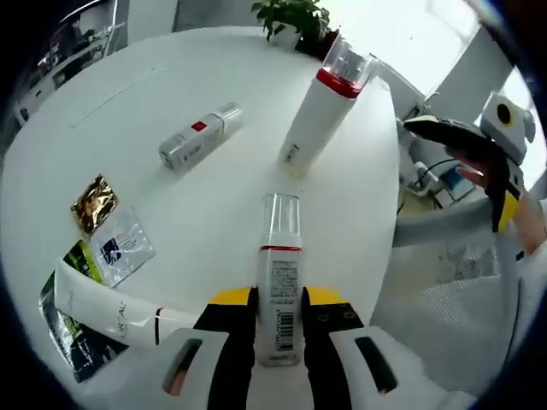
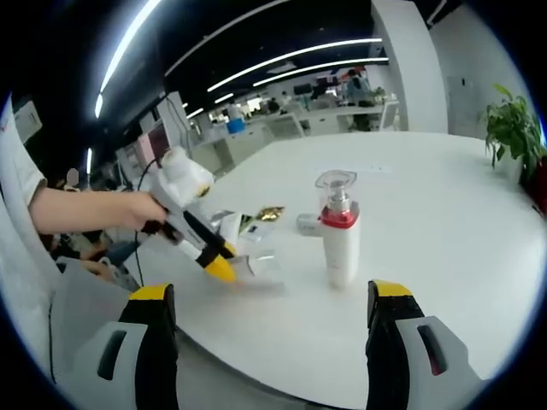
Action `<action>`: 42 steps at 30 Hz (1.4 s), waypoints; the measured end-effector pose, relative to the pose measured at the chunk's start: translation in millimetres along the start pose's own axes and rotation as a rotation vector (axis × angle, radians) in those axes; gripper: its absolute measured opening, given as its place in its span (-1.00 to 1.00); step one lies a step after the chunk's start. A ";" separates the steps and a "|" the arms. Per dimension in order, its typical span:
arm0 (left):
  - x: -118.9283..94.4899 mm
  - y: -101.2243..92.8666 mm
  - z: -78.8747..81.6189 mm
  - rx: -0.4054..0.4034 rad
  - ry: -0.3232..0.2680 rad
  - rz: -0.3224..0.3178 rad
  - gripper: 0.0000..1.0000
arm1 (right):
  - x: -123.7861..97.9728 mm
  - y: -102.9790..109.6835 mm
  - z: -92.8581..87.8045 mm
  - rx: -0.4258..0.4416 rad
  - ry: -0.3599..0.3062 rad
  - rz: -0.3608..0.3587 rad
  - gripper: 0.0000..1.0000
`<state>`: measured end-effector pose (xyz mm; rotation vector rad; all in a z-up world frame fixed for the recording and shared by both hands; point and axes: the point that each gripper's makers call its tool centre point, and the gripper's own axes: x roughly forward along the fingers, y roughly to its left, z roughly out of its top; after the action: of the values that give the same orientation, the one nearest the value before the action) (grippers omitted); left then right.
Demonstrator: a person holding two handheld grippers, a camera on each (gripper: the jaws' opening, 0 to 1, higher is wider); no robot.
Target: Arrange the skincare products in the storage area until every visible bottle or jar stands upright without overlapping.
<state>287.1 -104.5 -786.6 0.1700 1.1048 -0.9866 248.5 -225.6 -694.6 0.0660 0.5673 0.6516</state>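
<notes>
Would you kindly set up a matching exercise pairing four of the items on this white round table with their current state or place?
Items:
1. Tall white pump bottle with red collar and clear cap
2. Slim white bottle with clear cap
3. Small white bottle with red label
4. Gold foil sachet

States:
A. Lying on its side, untouched
B. Clamped in the left tool
C. Standing upright
D. Flat beside a clear sachet

Pairs: 1-C, 2-B, 3-A, 4-D
</notes>
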 end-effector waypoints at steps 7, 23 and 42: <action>-9.4 -10.7 11.5 -0.066 -0.102 -0.072 -0.68 | 1.5 1.0 -4.7 -0.023 0.024 -0.008 0.80; -54.7 -38.7 20.0 -0.246 -0.333 -0.238 -0.68 | 3.2 1.8 -6.4 -0.057 0.040 -0.004 0.64; -108.7 -75.4 19.7 -0.335 -0.562 -0.459 -0.68 | 5.6 17.1 -7.9 0.009 0.053 0.102 0.45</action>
<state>234.7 -96.5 -663.8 -0.6253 0.7769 -1.1393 238.5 -209.6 -700.0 0.0863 0.6210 0.7517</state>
